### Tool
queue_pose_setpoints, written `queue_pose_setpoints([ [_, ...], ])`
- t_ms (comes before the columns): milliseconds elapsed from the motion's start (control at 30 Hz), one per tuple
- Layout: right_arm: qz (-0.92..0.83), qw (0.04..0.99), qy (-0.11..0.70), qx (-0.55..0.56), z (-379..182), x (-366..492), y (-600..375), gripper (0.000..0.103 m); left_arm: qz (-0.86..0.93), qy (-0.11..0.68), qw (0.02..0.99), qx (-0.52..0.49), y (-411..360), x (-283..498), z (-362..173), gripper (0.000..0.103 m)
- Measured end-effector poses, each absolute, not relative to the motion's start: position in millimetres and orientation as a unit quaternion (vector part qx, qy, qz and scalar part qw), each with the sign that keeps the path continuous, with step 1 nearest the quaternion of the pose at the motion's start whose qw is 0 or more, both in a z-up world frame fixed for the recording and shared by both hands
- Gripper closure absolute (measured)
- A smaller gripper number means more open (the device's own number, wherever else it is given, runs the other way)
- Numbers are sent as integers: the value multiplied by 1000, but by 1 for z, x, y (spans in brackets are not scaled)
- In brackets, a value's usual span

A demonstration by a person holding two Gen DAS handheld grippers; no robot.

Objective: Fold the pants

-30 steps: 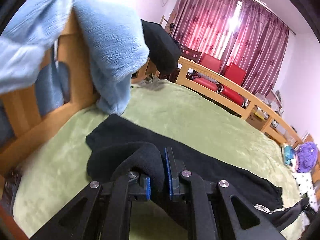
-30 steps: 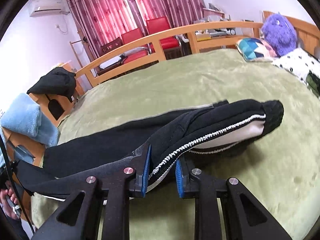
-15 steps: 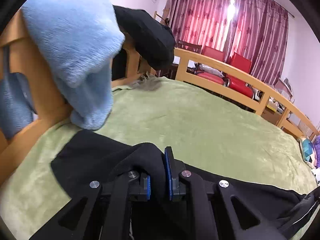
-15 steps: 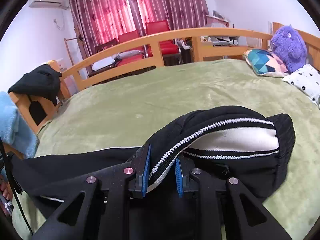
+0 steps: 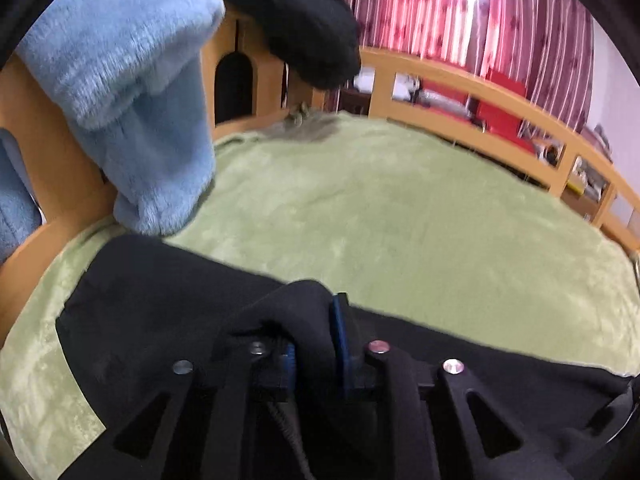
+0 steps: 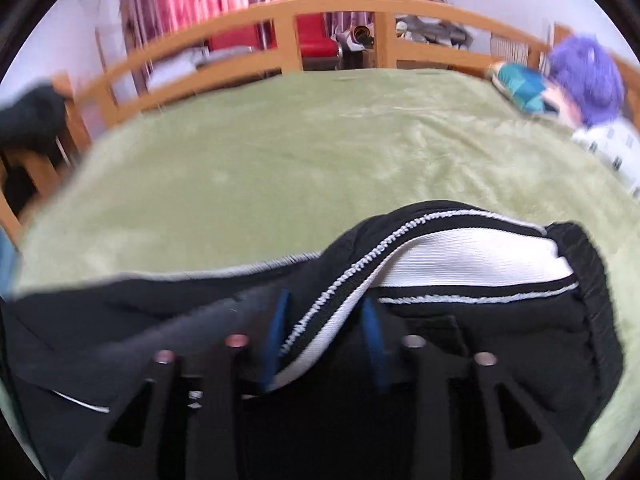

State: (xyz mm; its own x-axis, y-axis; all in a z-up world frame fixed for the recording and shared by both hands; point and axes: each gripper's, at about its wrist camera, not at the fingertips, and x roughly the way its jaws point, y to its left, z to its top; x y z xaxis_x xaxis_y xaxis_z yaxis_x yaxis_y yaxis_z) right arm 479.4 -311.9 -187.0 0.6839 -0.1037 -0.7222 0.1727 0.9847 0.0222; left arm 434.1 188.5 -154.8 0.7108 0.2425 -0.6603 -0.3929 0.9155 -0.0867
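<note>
Black pants (image 5: 152,304) with a white side stripe lie across the near edge of a green blanket on the bed (image 5: 400,216). My left gripper (image 5: 316,332) is shut on a bunched black fold at the leg end. My right gripper (image 6: 326,320) is shut on the waistband end (image 6: 480,264), where the white stripe and its stitched edge run between the blue pads. The pants stretch leftward from there in the right wrist view (image 6: 120,320). Both views are motion-blurred.
A wooden bed rail (image 5: 500,92) runs along the far side, with red chairs (image 6: 316,40) and red curtains behind. A light blue fleece (image 5: 132,92) and a black garment (image 5: 296,24) hang on the footboard. A purple plush (image 6: 588,76) and pillows lie at the right.
Both grippers have moved toward the far rail with the pants still held, dragging the fabric across the blanket. The waistband end now lies closer below the right gripper.
</note>
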Motion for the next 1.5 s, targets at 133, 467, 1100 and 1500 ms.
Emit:
queue_pose_setpoints([
  [133,-105,925,365,-13,-169,467,-303,30,163,347,919,-96,185,425,-149,43],
  [467,-104,936,332,-47,-123,420,-278,29,162,313,933,-72,191,349,-101,22],
  [1100,-38,921,388,-17,-154,329,-232,29,147,354,920,-84,180,360,-179,34],
  [1500,-49,919,391,-15,-169,329,-248,29,180,300,934,-67,247,343,-69,91],
])
